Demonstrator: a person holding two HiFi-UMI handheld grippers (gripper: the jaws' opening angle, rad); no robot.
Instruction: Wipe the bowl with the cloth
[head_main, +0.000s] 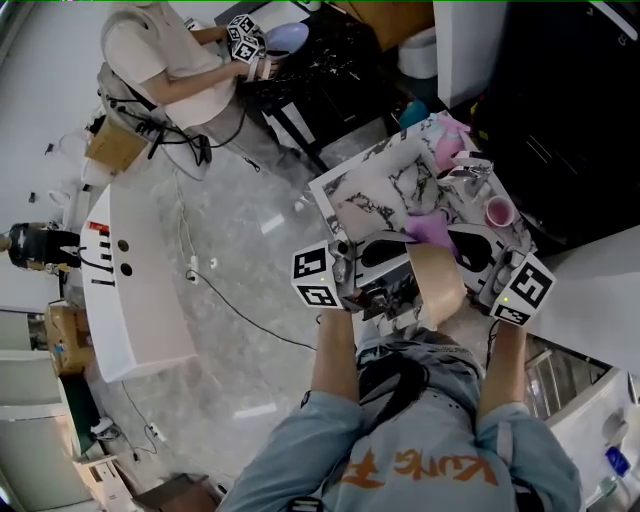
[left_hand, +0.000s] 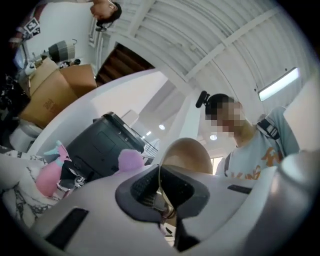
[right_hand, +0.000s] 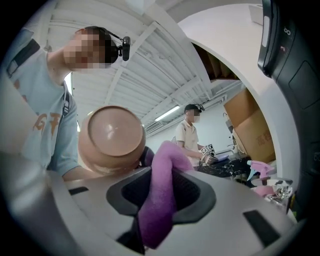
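The marble-patterned table lies ahead of both grippers' tips. The tan bowl hangs between the two grippers. The left gripper has its jaws clenched on the bowl's thin rim, and the bowl's underside faces the right gripper. That gripper's jaws grasp the purple cloth, which sticks out past them close by the bowl; whether it touches the bowl is unclear. A small pink cup stands on the table, just ahead of the right gripper.

Glossy grey floor, white counter, cardboard box.
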